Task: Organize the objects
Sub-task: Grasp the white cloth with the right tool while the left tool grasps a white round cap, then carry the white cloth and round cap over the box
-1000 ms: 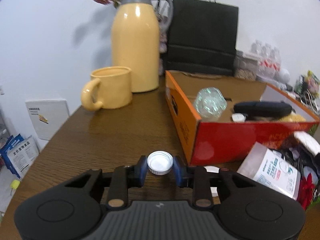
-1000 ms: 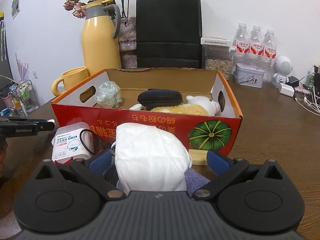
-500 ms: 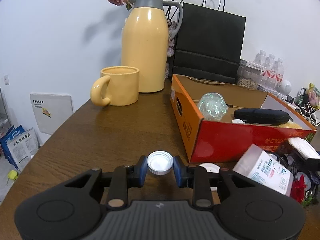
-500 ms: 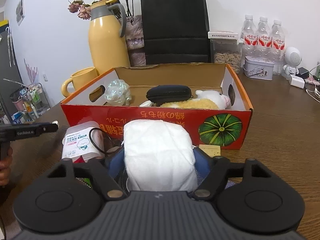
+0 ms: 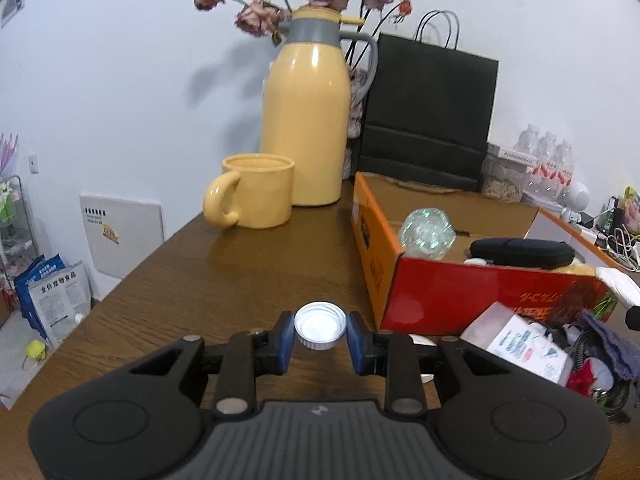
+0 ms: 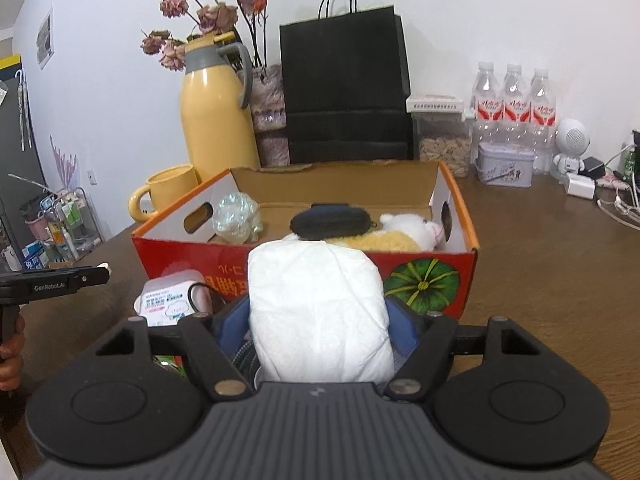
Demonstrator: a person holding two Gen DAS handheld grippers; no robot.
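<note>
My left gripper (image 5: 320, 334) is shut on a white bottle cap (image 5: 320, 325), held above the wooden table left of the red cardboard box (image 5: 480, 296). My right gripper (image 6: 318, 316) is shut on a white soft packet (image 6: 318, 308), held above the table in front of the same box (image 6: 432, 276). The box holds a shiny ball (image 6: 236, 218), a black pouch (image 6: 332, 222) and a plush toy (image 6: 404, 232). A wet-wipes pack (image 6: 172, 300) and a heap of small items (image 5: 580, 344) lie by the box's front.
A yellow thermos (image 5: 312, 120) and yellow mug (image 5: 256, 196) stand behind the box's left end, with a black paper bag (image 6: 344, 92) beyond. Water bottles (image 6: 512, 108), a tin (image 6: 506, 164) and chargers (image 6: 580, 184) sit at the right. The table's left edge (image 5: 120, 288) is near.
Both grippers have risen and pulled back a little from the box. The right gripper closed onto the white packet and lifted it. The left still holds the cap.
</note>
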